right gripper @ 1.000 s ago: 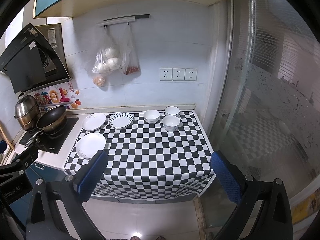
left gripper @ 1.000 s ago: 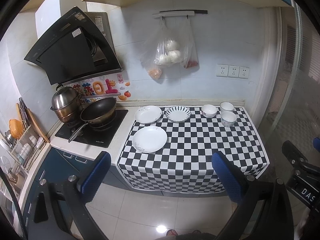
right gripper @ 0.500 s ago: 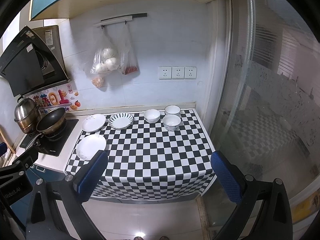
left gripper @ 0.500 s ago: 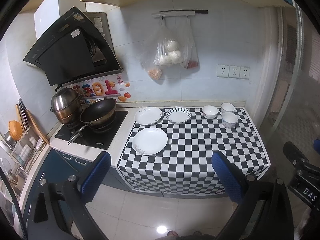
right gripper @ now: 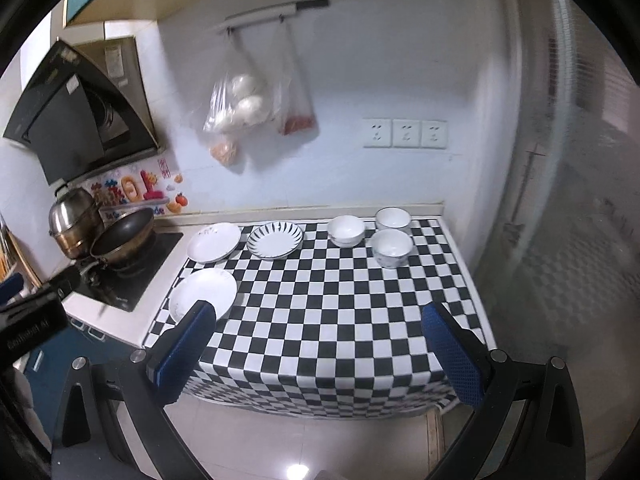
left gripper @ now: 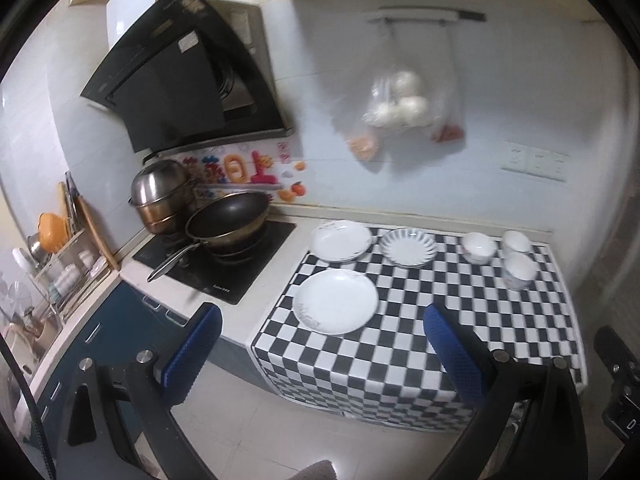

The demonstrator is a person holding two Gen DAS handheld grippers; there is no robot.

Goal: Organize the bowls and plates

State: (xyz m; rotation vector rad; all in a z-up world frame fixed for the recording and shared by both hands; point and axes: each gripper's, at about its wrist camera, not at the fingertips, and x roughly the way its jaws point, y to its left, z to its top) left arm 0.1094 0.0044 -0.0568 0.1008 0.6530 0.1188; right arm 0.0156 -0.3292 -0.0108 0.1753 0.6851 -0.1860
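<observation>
We are on the approach: both claws, left claw (left gripper: 320, 344) and right claw (right gripper: 320, 344), gape empty short of the worktop (right gripper: 340, 320). Next, reach the near plate (left gripper: 335, 301) at 12 o'clock.

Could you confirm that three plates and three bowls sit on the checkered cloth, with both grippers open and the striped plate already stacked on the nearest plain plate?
Not quite: the striped plate lies on its own in the back row, apart from the nearest plain plate, as the right wrist view shows. The rest stands.
</observation>
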